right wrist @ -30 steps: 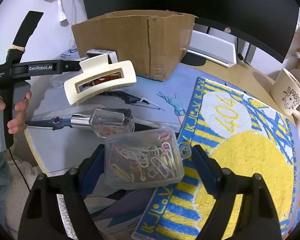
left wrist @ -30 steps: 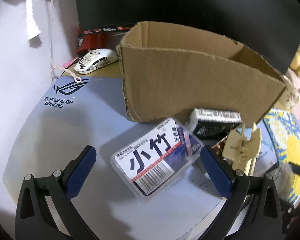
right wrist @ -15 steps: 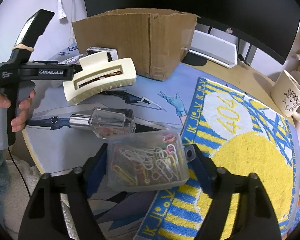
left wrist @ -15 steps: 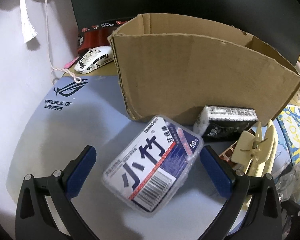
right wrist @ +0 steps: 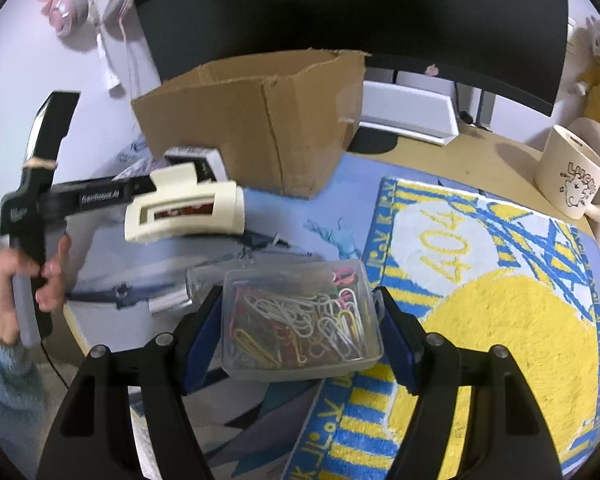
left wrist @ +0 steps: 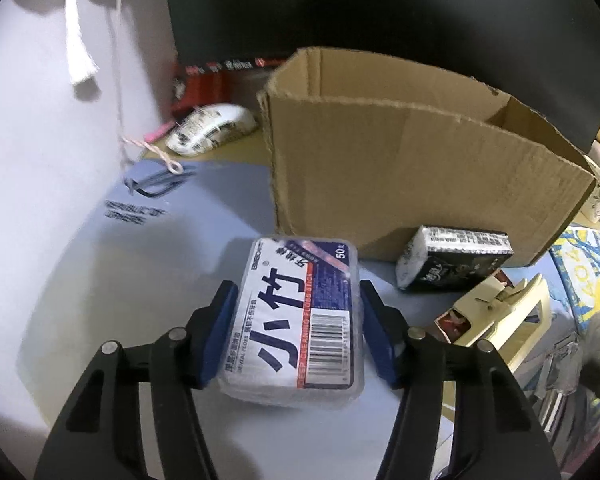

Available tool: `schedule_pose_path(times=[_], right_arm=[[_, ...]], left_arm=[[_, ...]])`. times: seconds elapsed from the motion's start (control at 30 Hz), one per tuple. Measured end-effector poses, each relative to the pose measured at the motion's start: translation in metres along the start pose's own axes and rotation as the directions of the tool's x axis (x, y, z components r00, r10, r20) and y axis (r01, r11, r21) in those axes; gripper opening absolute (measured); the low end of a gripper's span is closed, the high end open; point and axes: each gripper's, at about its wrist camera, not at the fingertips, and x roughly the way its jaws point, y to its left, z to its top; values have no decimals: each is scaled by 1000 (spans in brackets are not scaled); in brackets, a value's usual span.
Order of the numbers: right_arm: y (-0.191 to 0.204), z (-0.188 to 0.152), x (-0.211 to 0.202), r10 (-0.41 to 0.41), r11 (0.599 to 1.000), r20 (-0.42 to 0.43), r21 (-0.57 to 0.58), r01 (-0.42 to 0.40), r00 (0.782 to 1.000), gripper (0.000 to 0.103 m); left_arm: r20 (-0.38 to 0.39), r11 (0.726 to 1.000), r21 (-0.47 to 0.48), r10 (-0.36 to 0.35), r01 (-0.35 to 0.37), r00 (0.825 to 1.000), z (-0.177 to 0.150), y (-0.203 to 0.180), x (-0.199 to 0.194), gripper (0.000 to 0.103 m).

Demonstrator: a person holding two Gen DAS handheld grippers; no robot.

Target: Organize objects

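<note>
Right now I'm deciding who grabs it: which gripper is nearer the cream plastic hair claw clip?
Left. The left gripper, shut on the dental floss box, sits beside the cream hair claw clip. The right gripper holds the paper clip box farther off.

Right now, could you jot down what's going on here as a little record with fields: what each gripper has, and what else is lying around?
left gripper: shut on the dental floss box, both pads against its sides
right gripper: shut on the clear paper clip box
container: open cardboard box standing just behind the floss box
still on the mat: black and white carton by the cardboard box; cream hair claw
nearby: cream mug; yellow and blue towel; white mouse
</note>
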Motion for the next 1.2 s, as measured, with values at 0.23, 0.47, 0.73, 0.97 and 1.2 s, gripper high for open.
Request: schedule_pose_path(times=[0.23,0.47,0.73,0.97,1.2], right_arm=[[-2,3,-3,-20,999,31,48,19,999,77],[-10,14,-7,-31,993,85,118,21,996,77],[-3,25,-7,-25,992,106,125,12,994,77],[8,35,-17,-14,992,152,124,-5,988,77],[25,48,-30,0,996,199,89,-18,980,77]], left_arm=[[26,1000,-22,7,-6,1000,-1,4,-14,56],[40,996,-87,-8,11,999,-3,14,-24,56],[74,996,-94,7,0,997,-3,12,-39,56],[129,996,-84,22,-11,991,-1,6,-56,56],[198,995,-86,63,-46,978,4,5,-77,56]])
